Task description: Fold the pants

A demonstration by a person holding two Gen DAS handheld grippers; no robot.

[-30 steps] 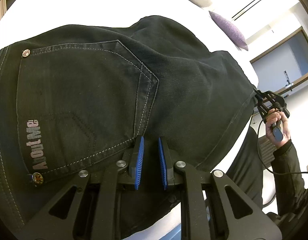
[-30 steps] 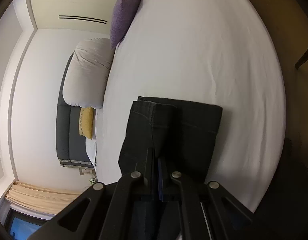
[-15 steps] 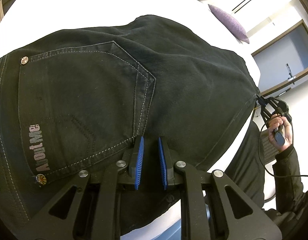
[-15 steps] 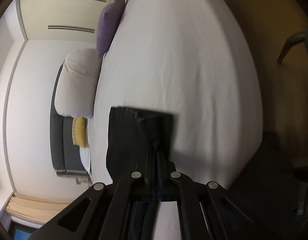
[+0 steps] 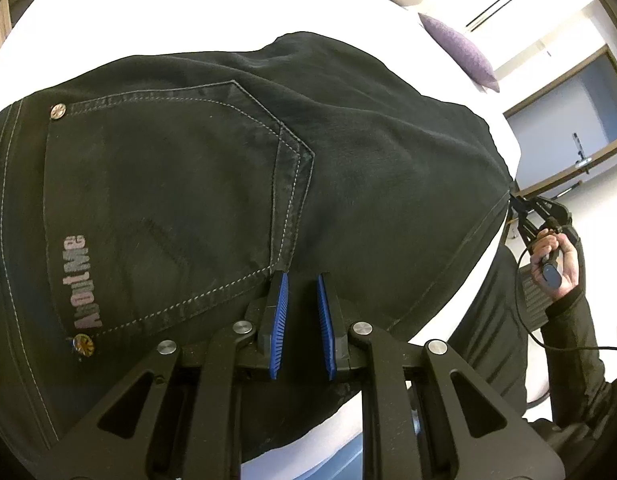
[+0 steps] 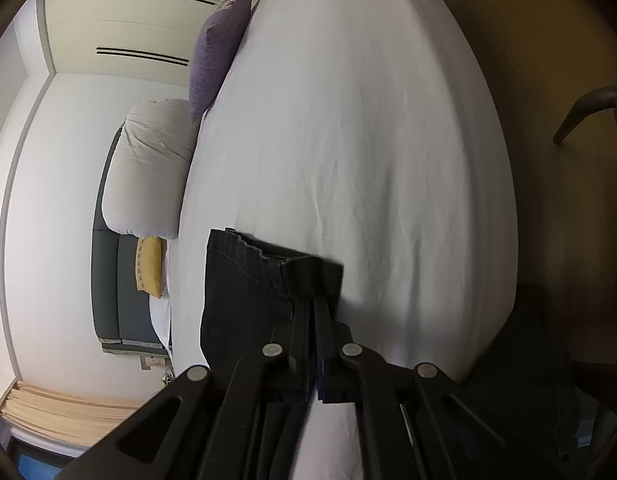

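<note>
Black denim pants point(image 5: 212, 184) lie on a white bed, seat side up, with a stitched back pocket and an "AboutMe" label. My left gripper point(image 5: 302, 280) hovers low over the seat just right of the pocket, jaws open with blue pads, holding nothing. My right gripper point(image 6: 313, 300) is shut on the hem end of the pants point(image 6: 248, 280) and holds it lifted at the bed's near edge. It also shows in the left wrist view point(image 5: 526, 210) at the pants' far right end.
The white bed sheet point(image 6: 348, 140) stretches away. A purple cushion point(image 6: 218, 48), a white pillow point(image 6: 148, 168) and a yellow cushion point(image 6: 150, 266) sit at the head end. The person's dark-sleeved hand point(image 5: 556, 256) holds the right gripper. A chair leg point(image 6: 580, 112) stands beside the bed.
My right gripper has pulled the pants' end back toward the bed's near edge, so less fabric shows ahead of it. The left gripper stays open over the seat, shifted slightly.
</note>
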